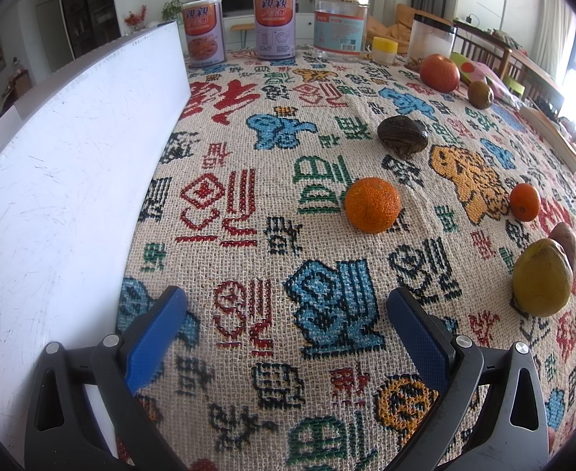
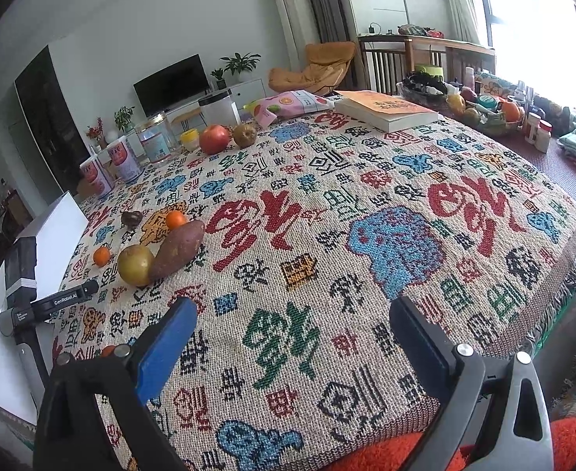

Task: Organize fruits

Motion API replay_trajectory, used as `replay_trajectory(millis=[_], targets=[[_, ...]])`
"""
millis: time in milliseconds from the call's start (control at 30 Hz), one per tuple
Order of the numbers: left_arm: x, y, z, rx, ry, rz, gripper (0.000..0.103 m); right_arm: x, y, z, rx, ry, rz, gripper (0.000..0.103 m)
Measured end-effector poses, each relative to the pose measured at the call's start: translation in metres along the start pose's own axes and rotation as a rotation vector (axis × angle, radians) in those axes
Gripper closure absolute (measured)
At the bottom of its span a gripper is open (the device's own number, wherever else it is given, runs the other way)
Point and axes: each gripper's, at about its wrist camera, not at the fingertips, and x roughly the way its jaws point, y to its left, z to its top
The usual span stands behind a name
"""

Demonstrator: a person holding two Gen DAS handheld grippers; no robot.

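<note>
Left gripper (image 1: 284,318) and right gripper (image 2: 292,325) both spread wide, empty. Round bumpy orange mandarin (image 1: 372,205) lies ahead on woven patterned cloth (image 1: 248,157), near white tray (image 1: 52,196). Risk: round fruit rolls if nudged off-centre.

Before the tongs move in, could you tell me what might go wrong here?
1. The orange sits loose on bumpy woven cloth; a glancing touch from the open left tongs might roll it.
2. The yellow-green fruit touches the sweet potato, so grabbing one may shift the other.
</note>
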Motion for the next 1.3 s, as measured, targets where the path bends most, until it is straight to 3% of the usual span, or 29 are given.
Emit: replay_trajectory(millis=[300,1300], targets=[[-0.0001,0.0002,0.0002,0.0,0.0,0.0,0.001,-0.0094,0.0038,-0.001,-0.015,-0.043,-0.008,0.005],[0.0,0.0,-0.0001,0.0,0.0,0.0,0.001,-0.0081,-0.0036,0.0004,0.019,-0.038,0.016,0.005]])
